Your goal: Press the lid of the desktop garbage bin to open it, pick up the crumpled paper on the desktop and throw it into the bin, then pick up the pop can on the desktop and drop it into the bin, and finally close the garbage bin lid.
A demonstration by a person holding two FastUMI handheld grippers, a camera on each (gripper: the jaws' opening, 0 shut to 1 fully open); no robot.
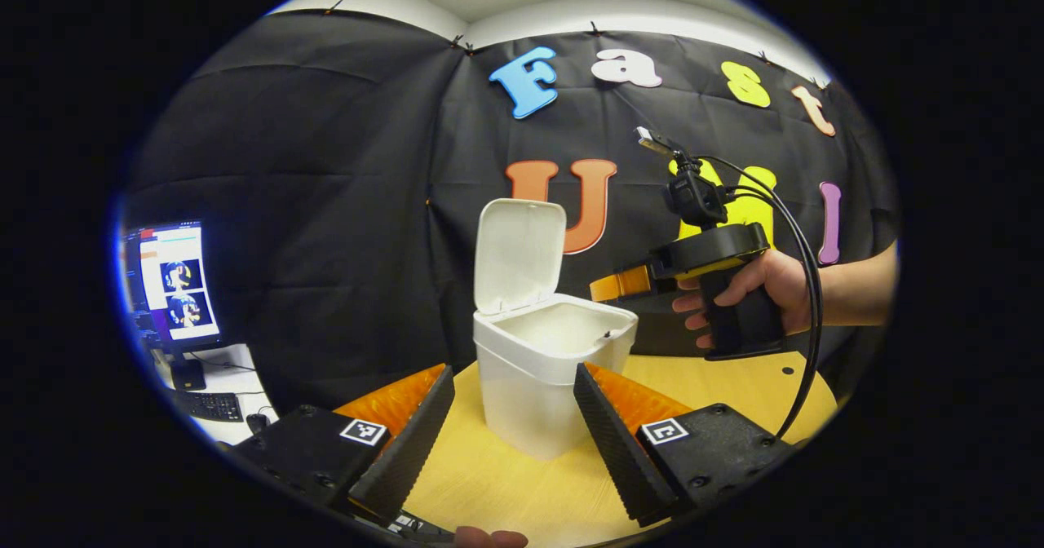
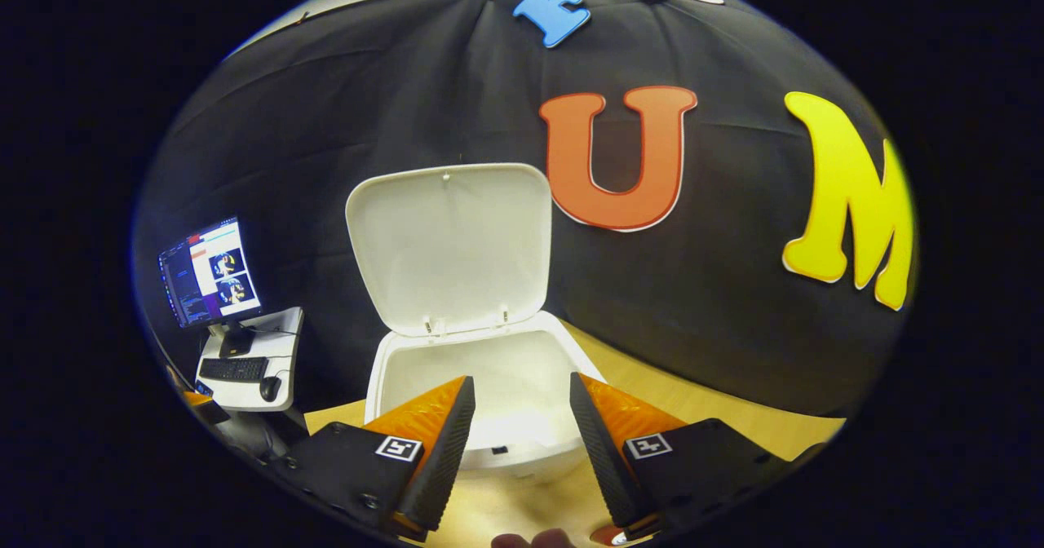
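Observation:
The white desktop bin (image 1: 530, 409) stands on the wooden table with its lid (image 1: 519, 254) tipped up and back. My left gripper (image 1: 514, 373) is open in front of it, its fingers framing the bin's body from a short distance, nothing between them. My right gripper (image 1: 620, 285), held in a hand (image 1: 758, 287), hovers just right of the bin's mouth at rim height. In the right gripper view the right gripper (image 2: 522, 381) is open and empty above the bin's open mouth (image 2: 377, 377), with the raised lid (image 2: 453, 246) straight ahead. The bin's inside looks plain white.
The wooden table (image 1: 506, 483) runs in front of and to the right of the bin. A side desk at the left carries a lit monitor (image 1: 175, 283) and a keyboard (image 1: 214, 405). Black cables (image 1: 803, 287) loop off the right gripper.

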